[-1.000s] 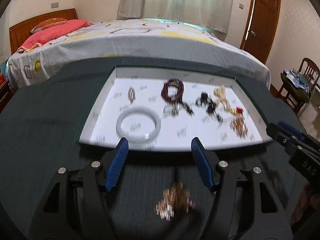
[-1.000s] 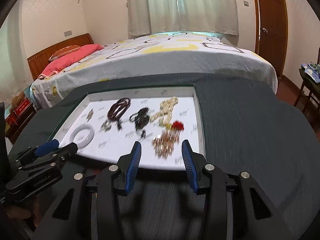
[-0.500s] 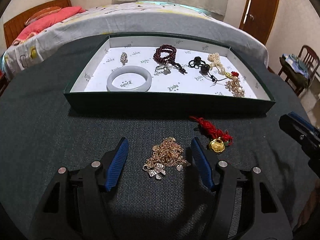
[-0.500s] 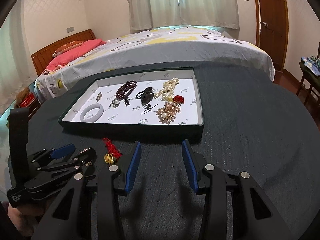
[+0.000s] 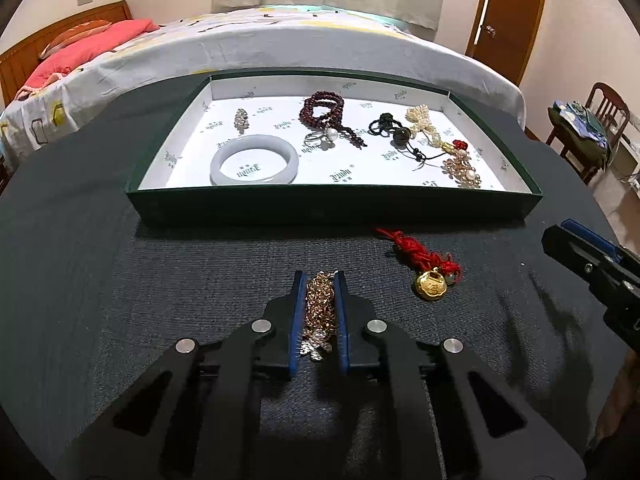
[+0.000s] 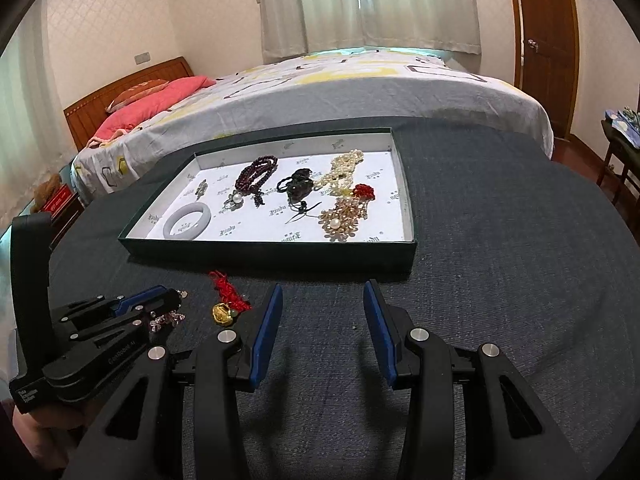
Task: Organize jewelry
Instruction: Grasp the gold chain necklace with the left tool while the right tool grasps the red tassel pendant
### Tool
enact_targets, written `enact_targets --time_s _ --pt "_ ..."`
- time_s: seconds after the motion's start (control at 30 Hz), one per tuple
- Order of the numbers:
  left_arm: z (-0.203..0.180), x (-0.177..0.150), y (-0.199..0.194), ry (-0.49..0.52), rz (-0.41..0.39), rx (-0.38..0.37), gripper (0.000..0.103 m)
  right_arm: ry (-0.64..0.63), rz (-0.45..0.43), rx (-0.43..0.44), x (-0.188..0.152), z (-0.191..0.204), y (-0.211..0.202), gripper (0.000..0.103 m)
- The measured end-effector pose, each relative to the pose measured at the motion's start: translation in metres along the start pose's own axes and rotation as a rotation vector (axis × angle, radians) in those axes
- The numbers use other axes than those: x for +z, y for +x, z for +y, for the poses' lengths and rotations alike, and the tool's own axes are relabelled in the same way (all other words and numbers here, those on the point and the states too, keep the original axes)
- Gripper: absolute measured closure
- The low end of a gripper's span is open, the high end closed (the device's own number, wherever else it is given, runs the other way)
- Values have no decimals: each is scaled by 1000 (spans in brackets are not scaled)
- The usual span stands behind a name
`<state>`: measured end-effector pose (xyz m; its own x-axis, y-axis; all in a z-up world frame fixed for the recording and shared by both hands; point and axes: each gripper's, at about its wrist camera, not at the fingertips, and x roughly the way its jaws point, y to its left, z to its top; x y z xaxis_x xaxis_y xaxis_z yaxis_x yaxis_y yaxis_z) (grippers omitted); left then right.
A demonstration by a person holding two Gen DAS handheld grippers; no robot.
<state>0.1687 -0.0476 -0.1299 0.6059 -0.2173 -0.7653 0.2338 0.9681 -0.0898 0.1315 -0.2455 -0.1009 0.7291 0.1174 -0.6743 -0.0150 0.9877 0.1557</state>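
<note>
My left gripper (image 5: pixel 319 276) is shut on a gold chain necklace (image 5: pixel 320 308) that lies on the dark cloth in front of the green jewelry tray (image 5: pixel 332 205). A red knotted cord with a gold charm (image 5: pixel 430 270) lies to its right on the cloth; it also shows in the right wrist view (image 6: pixel 226 300). The tray (image 6: pixel 272 250) holds a white bangle (image 5: pixel 254 159), dark red beads (image 5: pixel 324 110), a black cord piece (image 5: pixel 390 128), pearls (image 5: pixel 422 120) and a gold brooch (image 5: pixel 462 168). My right gripper (image 6: pixel 322 294) is open and empty above the cloth.
The left gripper (image 6: pixel 120 316) shows at the left of the right wrist view. The right gripper's tip (image 5: pixel 584 256) shows at the right of the left wrist view. A bed (image 6: pixel 340 88) stands behind the table, a chair (image 5: pixel 584 128) at the right.
My left gripper has come down around the gold chain and closed on it. The right gripper has drawn back from the tray and stayed open.
</note>
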Motion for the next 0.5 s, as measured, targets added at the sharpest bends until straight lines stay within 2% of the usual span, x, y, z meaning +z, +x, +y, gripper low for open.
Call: enact_targets --time_s 0.23,0.5 --pt "21 4 -15 -23 -38 40 90 -19 22 36 2 14 9 61" --pt "41 14 -28 -50 -79 78 90 -86 77 113 5 56 37 61"
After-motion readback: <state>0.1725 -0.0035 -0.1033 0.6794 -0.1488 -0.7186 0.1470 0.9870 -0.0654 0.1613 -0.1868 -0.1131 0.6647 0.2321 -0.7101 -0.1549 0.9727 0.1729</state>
